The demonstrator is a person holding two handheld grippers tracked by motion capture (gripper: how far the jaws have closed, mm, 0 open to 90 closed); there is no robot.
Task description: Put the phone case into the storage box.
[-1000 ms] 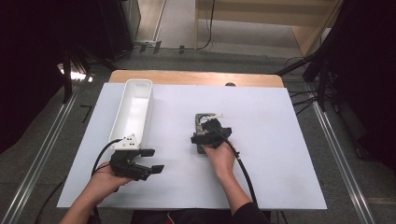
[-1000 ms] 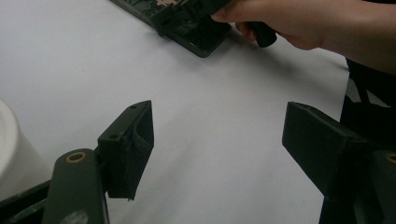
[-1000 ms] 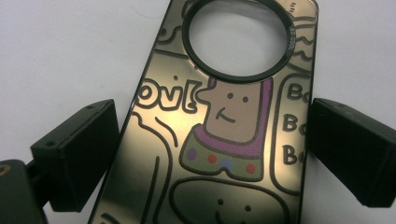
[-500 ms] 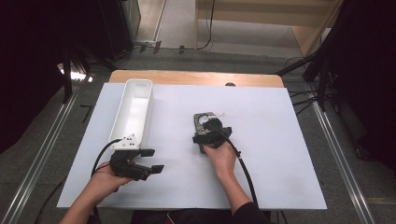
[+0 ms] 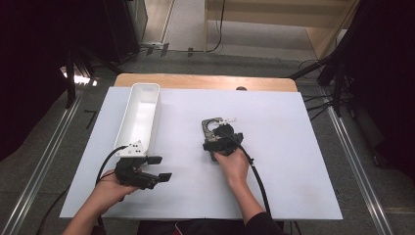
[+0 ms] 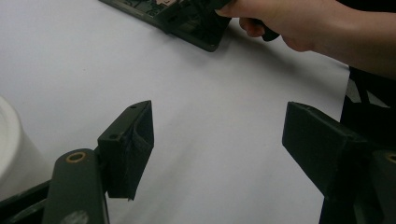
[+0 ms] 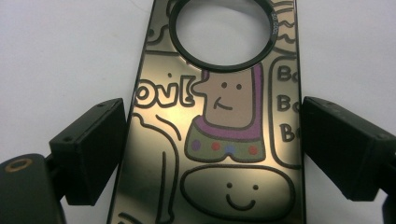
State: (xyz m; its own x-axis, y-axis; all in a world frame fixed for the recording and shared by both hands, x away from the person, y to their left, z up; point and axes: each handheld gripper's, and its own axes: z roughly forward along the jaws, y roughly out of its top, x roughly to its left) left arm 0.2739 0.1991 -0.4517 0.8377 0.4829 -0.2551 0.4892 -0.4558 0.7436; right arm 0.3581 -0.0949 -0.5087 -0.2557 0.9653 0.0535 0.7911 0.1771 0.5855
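The cartoon-printed phone case [image 7: 219, 140] is straddled by the right tongs [image 7: 212, 144], just closing, barely touching; the left tongs [image 6: 224, 149] are spread over the table [image 6: 210, 93].

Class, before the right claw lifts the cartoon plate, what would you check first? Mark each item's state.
1. Cartoon plate between the jaws of the right claw, which have just been closing: ok.
2. Pads pressing the plate's edges: cannot tell.
3. Plate lying flat on the white sheet: ok.
4. Left claw open, holding nothing: ok.
5. White tray apart from the plate: ok.
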